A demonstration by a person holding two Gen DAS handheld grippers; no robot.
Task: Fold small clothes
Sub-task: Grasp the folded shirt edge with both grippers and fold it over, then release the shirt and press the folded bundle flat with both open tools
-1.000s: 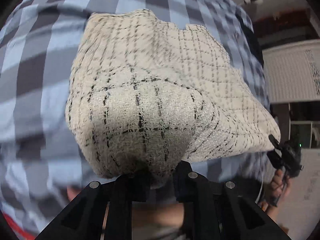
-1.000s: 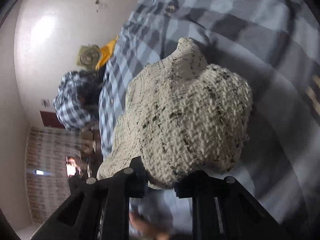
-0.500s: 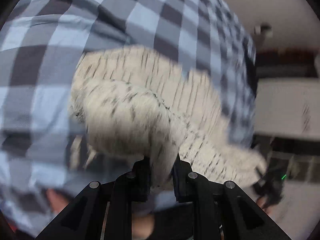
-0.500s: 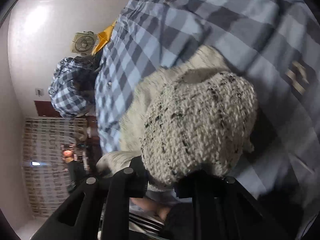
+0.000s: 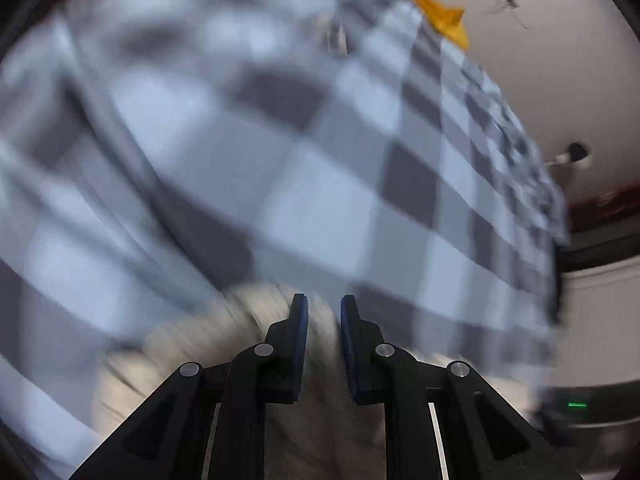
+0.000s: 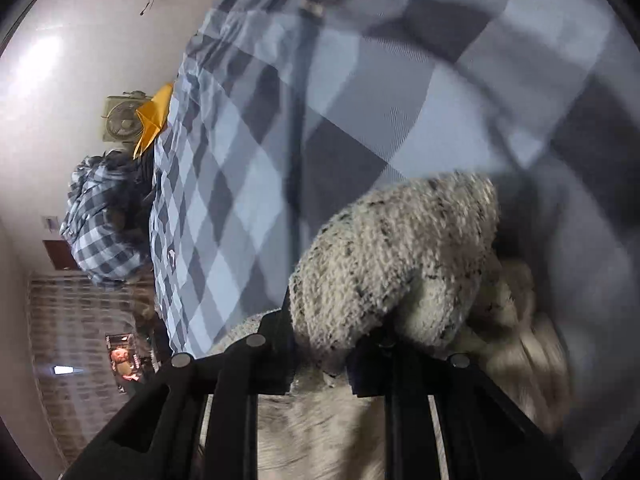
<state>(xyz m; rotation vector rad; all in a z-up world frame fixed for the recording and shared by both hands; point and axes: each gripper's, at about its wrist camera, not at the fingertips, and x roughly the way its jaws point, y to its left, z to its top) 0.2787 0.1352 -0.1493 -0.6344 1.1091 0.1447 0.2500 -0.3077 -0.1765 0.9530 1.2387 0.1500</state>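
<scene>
Work surface was a bed covered by a blue-grey checked sheet (image 5: 320,184), wrinkled, with creases running across it; left wrist view heavily motion-blurred, so detail there was poor. Left gripper (image 5: 323,312) had its jaws apart with a clear gap between the blue-edged pads, nothing clamped; the cream knit garment (image 5: 224,344) lay blurred on the sheet below and to the left of the fingers, whether touching them I couldn't tell. Right gripper (image 6: 320,344) had its jaws clamped on a bunched fold of the same garment (image 6: 396,264), cream tweed-like knit with dark flecks, bulging up past the fingertips; more of the cloth trailed beneath and to the right of the gripper, blurred. Sheet (image 6: 248,184) ran away from the gripper toward a pale wall. Room in right wrist view: a yellow cloth (image 6: 154,116) at the bed's far edge, a boxy fan (image 6: 122,120) just beside it, a bundle in the same checked fabric (image 6: 104,224) near the bed, a patterned wall surface (image 6: 64,344) and a small lit screen (image 6: 63,369) further off. Left wrist view showed the yellow cloth (image 5: 434,10) at the sheet's far edge, a marked white wall (image 5: 540,60), and a green indicator light (image 5: 577,404) on a dark device at the lower right.
</scene>
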